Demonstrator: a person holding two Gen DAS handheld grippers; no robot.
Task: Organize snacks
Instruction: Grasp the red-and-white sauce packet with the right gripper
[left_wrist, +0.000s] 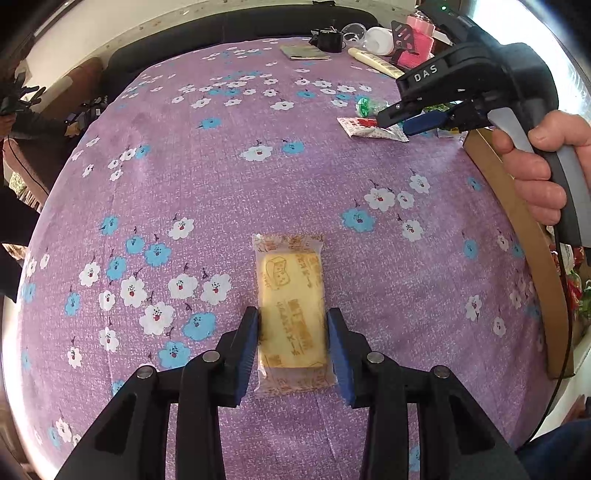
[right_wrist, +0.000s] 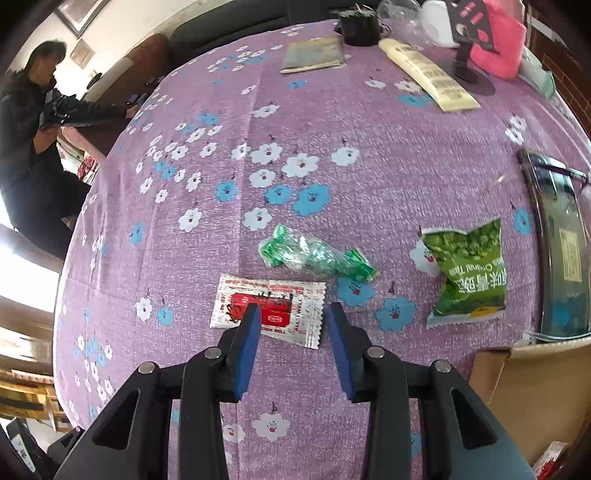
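A table covered with a purple flowered cloth (left_wrist: 280, 177) is seen in both wrist views. In the left wrist view, the left gripper (left_wrist: 291, 325) is lowered over a yellow biscuit packet (left_wrist: 291, 306) that lies near the table's near edge. The packet sits between the blue pads (left_wrist: 248, 339), which stand just at its long sides; whether they press on it cannot be told, and the jaws are opening. The packet's near end is partly covered by the gripper's frame.

The right gripper (right_wrist: 291, 321) is held by a hand (left_wrist: 546, 166) near the table's right edge, and its jaws stand apart with nothing between them. In the right wrist view, its left finger overlaps a red-and-white sachet (right_wrist: 269, 310), so part of the print is hidden; contact cannot be judged. Just beyond the sachet lies a clear green-ended wrapper (right_wrist: 317, 254), its contents too glossy to make out. A green pea packet (right_wrist: 469, 273) lies well to the right, toward the right edge.

A cardboard box (right_wrist: 532, 387) stands at the table's near right corner, cut off by the picture's edge; only a scrap of red-and-white wrapping is visible inside. A dark phone (right_wrist: 561, 240) at the right edge is distorted and partly cropped. Along the far edge, a cream tube (right_wrist: 428, 74), a booklet (right_wrist: 314, 53) and a pink object (right_wrist: 498, 44) are seen. A person (right_wrist: 33, 122) at the far left is partly cut off.
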